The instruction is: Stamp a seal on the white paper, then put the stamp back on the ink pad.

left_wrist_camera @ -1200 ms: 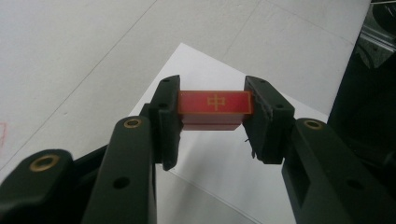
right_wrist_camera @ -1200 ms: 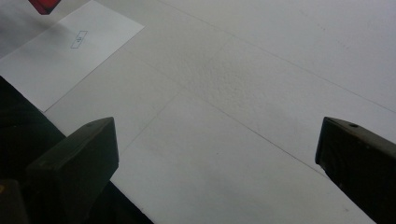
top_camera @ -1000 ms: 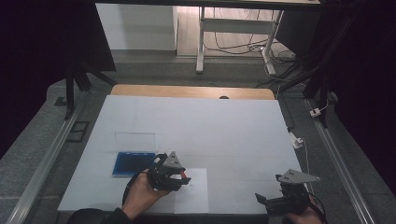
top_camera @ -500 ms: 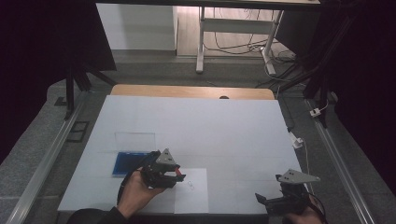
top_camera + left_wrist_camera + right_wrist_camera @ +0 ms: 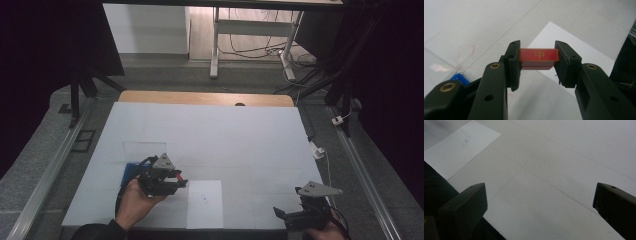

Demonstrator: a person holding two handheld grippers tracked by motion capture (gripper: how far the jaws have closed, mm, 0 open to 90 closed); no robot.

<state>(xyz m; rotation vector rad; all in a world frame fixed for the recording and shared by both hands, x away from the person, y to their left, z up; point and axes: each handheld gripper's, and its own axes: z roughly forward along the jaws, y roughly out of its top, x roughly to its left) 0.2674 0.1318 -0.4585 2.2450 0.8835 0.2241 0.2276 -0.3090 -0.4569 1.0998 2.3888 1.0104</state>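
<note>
Red block (image 5: 539, 57) in left tongs (image 5: 172, 182), shifted left.

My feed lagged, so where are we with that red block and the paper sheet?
Done: the red block is picked up, clamped in the left claw. In hand: it hangs just left of the paper sheet. Left: setting it down, perhaps on the small printed mark. The right claw idles open.

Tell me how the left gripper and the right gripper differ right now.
The left gripper is shut on a red block; the right gripper is open with nothing between its jaws. The left gripper sits beside the paper sheet; the right gripper is near the table's front right corner. Both have black jaws and are hand-held.
</note>
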